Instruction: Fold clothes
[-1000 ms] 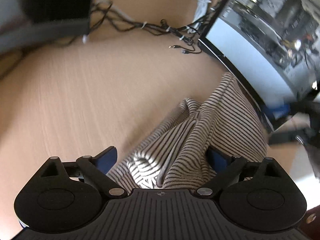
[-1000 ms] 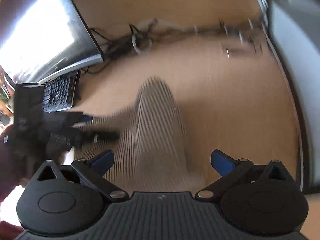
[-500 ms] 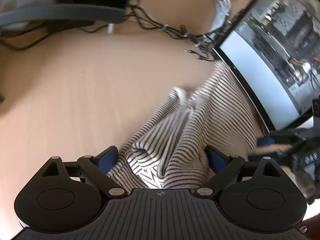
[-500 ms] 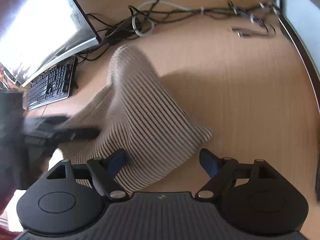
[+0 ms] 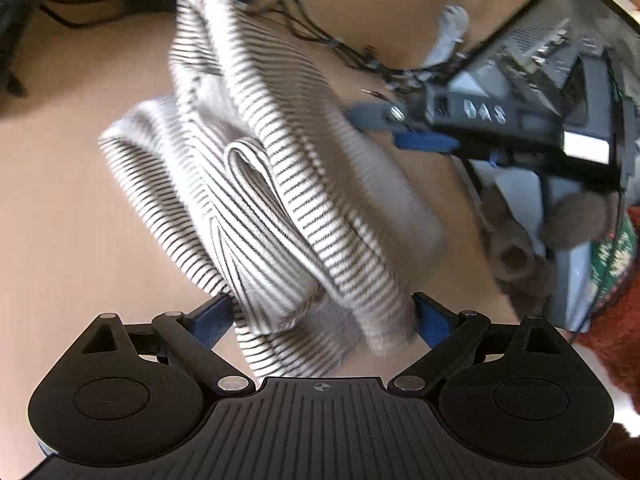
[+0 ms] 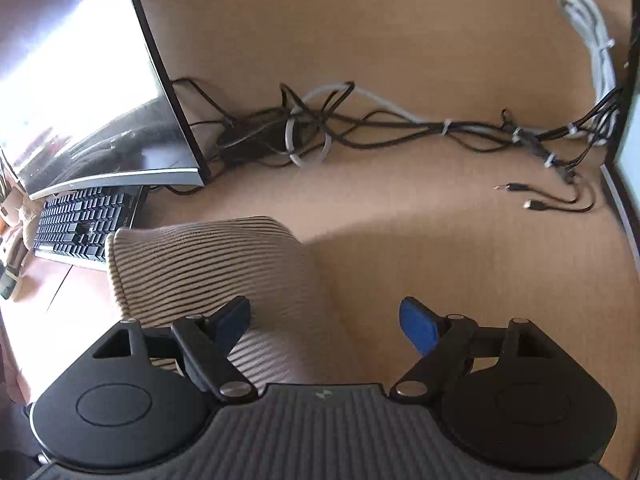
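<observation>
Your left gripper (image 5: 322, 316) has its blue fingers (image 5: 210, 316) spread wide, with a thick bunch of the striped shirt (image 5: 276, 184) filling the gap between them; the cloth touches both pads, but you cannot tell from this view whether they are pressing it or only bracketing it. From there the shirt runs away from you in loose, rolled folds across the wooden desk (image 5: 72, 208), its far end reaching the tangle of black cables (image 5: 320, 36) near the back. Your right gripper (image 5: 404, 130) shows blurred beside the shirt's right edge in the left camera. In its own camera, your right gripper (image 6: 326, 322) stands parted, and the shirt (image 6: 208, 268) lies under and around its left finger (image 6: 234, 318) while the right finger hangs over bare desk (image 6: 460, 248). Beyond the shirt sit a keyboard (image 6: 84, 220) and a curved monitor (image 6: 92, 92) on the left, with cables (image 6: 360, 124) strung along the back.
</observation>
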Motion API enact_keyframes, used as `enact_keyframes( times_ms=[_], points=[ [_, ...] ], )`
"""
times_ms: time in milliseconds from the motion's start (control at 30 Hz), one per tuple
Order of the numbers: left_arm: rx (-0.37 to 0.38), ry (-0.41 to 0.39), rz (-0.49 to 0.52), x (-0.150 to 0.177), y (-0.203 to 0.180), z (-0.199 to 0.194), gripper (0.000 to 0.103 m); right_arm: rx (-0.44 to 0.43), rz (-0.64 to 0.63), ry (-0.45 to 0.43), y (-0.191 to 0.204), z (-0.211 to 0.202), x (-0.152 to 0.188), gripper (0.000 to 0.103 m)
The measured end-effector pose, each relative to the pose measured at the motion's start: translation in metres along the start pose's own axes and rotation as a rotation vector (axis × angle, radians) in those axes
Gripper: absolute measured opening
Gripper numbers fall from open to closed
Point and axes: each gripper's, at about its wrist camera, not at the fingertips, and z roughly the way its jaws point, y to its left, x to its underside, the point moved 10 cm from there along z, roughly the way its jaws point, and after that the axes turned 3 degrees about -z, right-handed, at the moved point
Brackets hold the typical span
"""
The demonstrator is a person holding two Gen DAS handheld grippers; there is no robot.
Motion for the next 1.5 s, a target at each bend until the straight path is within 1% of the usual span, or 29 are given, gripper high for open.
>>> enact_keyframes(
  times_ms=[100, 200, 267, 333, 400, 500, 567, 600, 633, 700, 767, 833, 933, 1000, 1033, 1067, 1100, 1133, 1200, 1233, 1267, 1300, 1367, 1400, 1433, 1467, 1500],
  points=[
    [0.033, 0.015, 0.050, 0.009, -0.018, 0.001, 0.096, 0.048, -0.051, -0.016, -0.007, -0.017, 0.009, 0.086],
    [0.042, -0.018, 0.058, 0.003, -0.019, -0.016, 0.096, 0.077, -0.072, -0.015, -0.010, -0.026, 0.025, 0.087],
    [0.050, -0.064, 0.037, -0.005, -0.014, -0.034, 0.096, 0.086, -0.089, -0.009, -0.008, -0.031, 0.038, 0.087],
    [0.032, -0.125, 0.018, -0.021, -0.005, -0.050, 0.096, 0.090, -0.127, 0.005, -0.002, -0.032, 0.050, 0.088],
    [-0.028, -0.184, 0.017, -0.042, 0.005, -0.059, 0.096, 0.112, -0.172, 0.007, 0.006, -0.028, 0.060, 0.091],
    [-0.156, -0.243, 0.032, -0.065, 0.020, -0.057, 0.096, 0.167, -0.241, -0.020, 0.014, -0.027, 0.061, 0.096],
    [-0.278, -0.271, 0.046, -0.075, 0.037, -0.052, 0.096, 0.215, -0.299, -0.062, 0.019, -0.035, 0.055, 0.096],
    [-0.313, -0.271, 0.046, -0.076, 0.044, -0.050, 0.096, 0.236, -0.329, -0.103, 0.023, -0.043, 0.050, 0.096],
    [-0.326, -0.263, 0.038, -0.075, 0.050, -0.047, 0.097, 0.245, -0.358, -0.144, 0.030, -0.051, 0.045, 0.097],
    [-0.337, -0.252, 0.031, -0.070, 0.058, -0.043, 0.098, 0.225, -0.422, -0.215, 0.050, -0.063, 0.038, 0.100],
    [-0.358, -0.251, 0.042, -0.067, 0.060, -0.040, 0.098, 0.168, -0.476, -0.243, 0.075, -0.065, 0.038, 0.100],
    [-0.364, -0.250, 0.029, -0.063, 0.063, -0.039, 0.098, 0.119, -0.547, -0.234, 0.102, -0.055, 0.049, 0.099],
    [-0.353, -0.256, -0.004, -0.060, 0.067, -0.040, 0.098, 0.120, -0.687, -0.197, 0.129, -0.027, 0.068, 0.087],
    [-0.346, -0.271, -0.021, -0.060, 0.067, -0.048, 0.098, 0.127, -0.738, -0.138, 0.132, -0.010, 0.079, 0.065],
    [-0.343, -0.279, -0.030, -0.060, 0.067, -0.052, 0.097, 0.135, -0.745, -0.124, 0.130, -0.007, 0.081, 0.062],
    [-0.340, -0.287, -0.038, -0.060, 0.066, -0.056, 0.097, 0.144, -0.747, -0.130, 0.126, -0.009, 0.081, 0.061],
    [-0.338, -0.295, -0.048, -0.060, 0.067, -0.060, 0.097, 0.150, -0.739, -0.146, 0.123, -0.015, 0.079, 0.057],
    [-0.336, -0.303, -0.058, -0.059, 0.067, -0.063, 0.097, 0.159, -0.726, -0.166, 0.120, -0.022, 0.076, 0.055],
    [-0.322, -0.305, -0.081, -0.054, 0.070, -0.067, 0.097, 0.200, -0.731, -0.206, 0.115, -0.032, 0.072, 0.056],
    [-0.315, -0.301, -0.091, -0.051, 0.071, -0.067, 0.096, 0.219, -0.752, -0.204, 0.114, -0.029, 0.074, 0.059],
    [-0.308, -0.296, -0.097, -0.049, 0.071, -0.064, 0.096, 0.239, -0.773, -0.202, 0.112, -0.025, 0.075, 0.072],
    [-0.302, -0.290, -0.103, -0.047, 0.070, -0.061, 0.095, 0.252, -0.789, -0.196, 0.111, -0.020, 0.078, 0.078],
    [-0.286, -0.273, -0.109, -0.042, 0.067, -0.053, 0.091, 0.239, -0.779, -0.170, 0.107, -0.003, 0.082, 0.078],
    [-0.276, -0.263, -0.110, -0.040, 0.065, -0.049, 0.088, 0.234, -0.764, -0.176, 0.104, -0.001, 0.081, 0.073],
    [-0.265, -0.251, -0.115, -0.037, 0.063, -0.044, 0.082, 0.229, -0.755, -0.187, 0.101, -0.004, 0.078, 0.068],
    [-0.253, -0.237, -0.120, -0.035, 0.061, -0.039, 0.074, 0.226, -0.752, -0.199, 0.098, -0.011, 0.072, 0.048],
    [-0.240, -0.223, -0.126, -0.032, 0.059, -0.035, 0.070, 0.223, -0.750, -0.211, 0.095, -0.018, 0.066, 0.034]
  ],
)
